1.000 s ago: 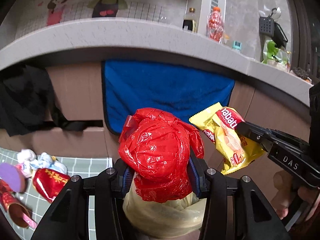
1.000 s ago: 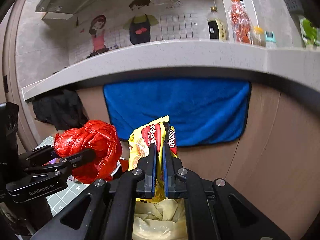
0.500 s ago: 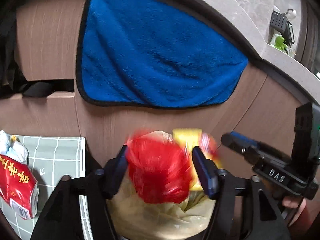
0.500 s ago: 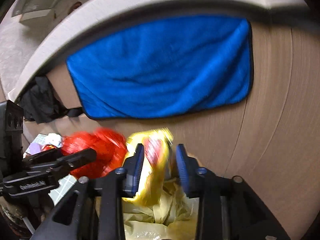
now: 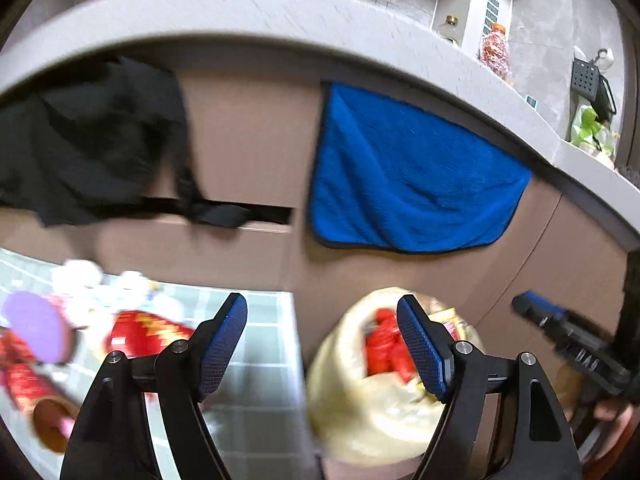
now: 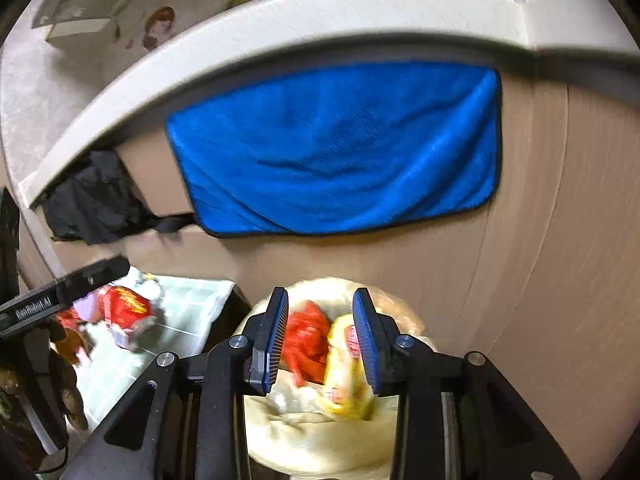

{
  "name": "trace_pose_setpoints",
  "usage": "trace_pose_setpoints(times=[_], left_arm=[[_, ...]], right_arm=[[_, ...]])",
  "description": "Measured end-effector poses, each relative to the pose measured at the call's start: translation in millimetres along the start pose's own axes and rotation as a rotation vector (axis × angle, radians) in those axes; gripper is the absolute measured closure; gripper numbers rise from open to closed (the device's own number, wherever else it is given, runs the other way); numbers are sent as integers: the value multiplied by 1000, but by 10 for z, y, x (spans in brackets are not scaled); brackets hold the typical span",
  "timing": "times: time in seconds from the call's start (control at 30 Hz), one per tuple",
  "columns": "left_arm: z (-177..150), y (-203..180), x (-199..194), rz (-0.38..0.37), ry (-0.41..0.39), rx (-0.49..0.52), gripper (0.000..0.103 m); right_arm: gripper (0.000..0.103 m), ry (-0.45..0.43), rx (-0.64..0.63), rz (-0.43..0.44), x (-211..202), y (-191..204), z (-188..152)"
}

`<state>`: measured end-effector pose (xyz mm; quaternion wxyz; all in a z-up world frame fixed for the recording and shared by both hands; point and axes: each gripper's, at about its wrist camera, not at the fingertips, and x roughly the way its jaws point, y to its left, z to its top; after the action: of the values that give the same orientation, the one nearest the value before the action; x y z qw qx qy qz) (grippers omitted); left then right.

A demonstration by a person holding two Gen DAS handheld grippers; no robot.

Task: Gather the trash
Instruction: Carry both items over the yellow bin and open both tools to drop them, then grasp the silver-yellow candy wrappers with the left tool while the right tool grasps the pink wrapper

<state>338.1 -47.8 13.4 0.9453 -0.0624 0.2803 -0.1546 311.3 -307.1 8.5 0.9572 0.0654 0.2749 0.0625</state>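
Two pieces of trash are seen inside the bag, which stands at the near edge, right of the worktop: a red wad on the left and a yellow wrapper just beside it on the right. Both lie loose in the bag's mouth, touched by neither tool.

The left tool is spread wide and its jaws are opening; nothing is between them, and it hangs over the gap between worktop and bag. The right tool is parted about halfway above the bag, with nothing pressed by its pads; the wad and wrapper are seen through the gap, below it.

So one deposit is judged done, and a fair share is left. On the gridded worktop to the left a red packet, a purple disc, some white crumpled stuff and a red tube are left uncollected. These are blurred, and more may be hidden beyond the left edge.

A blue towel and a black cloth hang on the cabinet front at the far side; neither is judged to be trash.
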Motion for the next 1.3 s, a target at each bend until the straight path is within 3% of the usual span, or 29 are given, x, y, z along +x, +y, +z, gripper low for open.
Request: trace_pose_setpoints(times=[0.53, 0.97, 1.03, 1.2, 1.3], left_arm=[[-242, 763, -1183, 198, -148, 24, 26], [-422, 1695, -1612, 310, -148, -63, 26], [-435, 1888, -1665, 309, -147, -96, 26], [-511, 2604, -1733, 266, -158, -295, 26], [-570, 2826, -1642, 268, -152, -352, 24]], right_arm=[[71, -38, -88, 156, -284, 1365, -80], [71, 52, -190, 304, 122, 2511, -300], [71, 61, -205, 316, 168, 2622, -338], [71, 78, -232, 332, 272, 2794, -450], [71, 106, -219, 345, 362, 2809, -491]])
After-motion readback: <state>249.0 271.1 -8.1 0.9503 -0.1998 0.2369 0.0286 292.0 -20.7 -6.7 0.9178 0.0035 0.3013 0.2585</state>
